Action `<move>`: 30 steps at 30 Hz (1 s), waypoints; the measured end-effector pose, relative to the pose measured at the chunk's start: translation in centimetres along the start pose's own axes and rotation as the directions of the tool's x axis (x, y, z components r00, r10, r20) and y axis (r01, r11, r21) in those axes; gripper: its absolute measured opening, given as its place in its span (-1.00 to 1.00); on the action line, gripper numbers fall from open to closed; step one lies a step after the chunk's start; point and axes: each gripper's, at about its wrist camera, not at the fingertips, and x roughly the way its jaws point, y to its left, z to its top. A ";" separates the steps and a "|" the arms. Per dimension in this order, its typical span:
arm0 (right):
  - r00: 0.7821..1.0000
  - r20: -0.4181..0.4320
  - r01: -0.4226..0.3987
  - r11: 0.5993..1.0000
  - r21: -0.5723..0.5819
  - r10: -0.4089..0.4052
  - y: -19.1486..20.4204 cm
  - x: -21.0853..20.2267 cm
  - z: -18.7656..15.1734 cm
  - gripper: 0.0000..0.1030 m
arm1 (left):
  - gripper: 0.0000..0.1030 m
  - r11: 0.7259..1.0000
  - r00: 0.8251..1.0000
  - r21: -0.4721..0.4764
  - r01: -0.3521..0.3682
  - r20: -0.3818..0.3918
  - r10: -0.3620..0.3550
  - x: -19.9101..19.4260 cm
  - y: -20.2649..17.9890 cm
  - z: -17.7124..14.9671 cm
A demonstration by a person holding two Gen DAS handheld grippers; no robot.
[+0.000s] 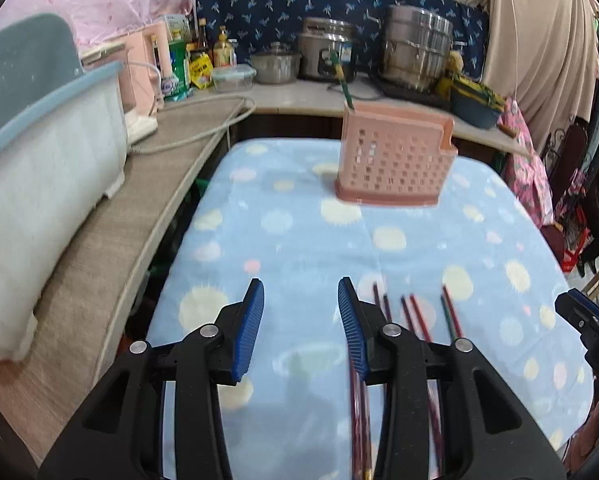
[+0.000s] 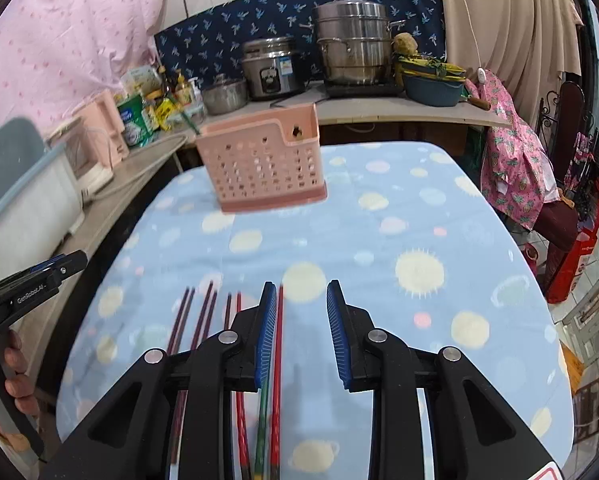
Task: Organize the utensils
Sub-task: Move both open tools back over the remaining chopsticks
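Observation:
A pink perforated utensil holder stands at the far side of the blue dotted tablecloth, with one green chopstick in it. It also shows in the right wrist view. Several chopsticks, dark red and green, lie side by side on the cloth near the front. My left gripper is open and empty just left of them. My right gripper is open, above the right end of the chopstick row, with a red chopstick along its left finger.
A white and blue dish rack sits on the beige counter at left. Pots, a rice cooker, bottles and a blue basin crowd the back counter. Clothes and furniture stand at right.

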 end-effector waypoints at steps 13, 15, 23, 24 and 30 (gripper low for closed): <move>0.992 -0.124 0.028 0.999 -0.043 -0.033 0.8 0.3 -8.5 -0.49 | -0.29 1.000 0.990 -0.008 -0.019 -0.137 0.018 0.5 0.9 -8.2; 0.990 -0.140 0.021 0.999 -0.039 -0.027 0.7 0.3 -9.3 -0.49 | -0.29 1.000 0.989 -0.008 -0.016 -0.149 0.015 0.5 0.8 -8.9; 0.985 -0.171 0.006 0.999 -0.040 -0.012 1.1 0.3 -11.0 -0.49 | -0.29 1.000 0.982 0.004 0.005 -0.189 -0.004 0.6 0.0 -10.8; 0.985 -0.175 0.003 0.999 -0.041 -0.010 1.2 0.4 -11.1 -0.49 | -0.29 1.000 0.981 0.006 0.008 -0.192 -0.007 0.6 0.0 -11.0; 0.981 -0.195 -0.013 0.999 -0.047 0.003 1.8 0.8 -11.9 -0.50 | -0.29 1.000 0.980 0.009 0.012 -0.200 -0.010 0.3 -0.2 -11.5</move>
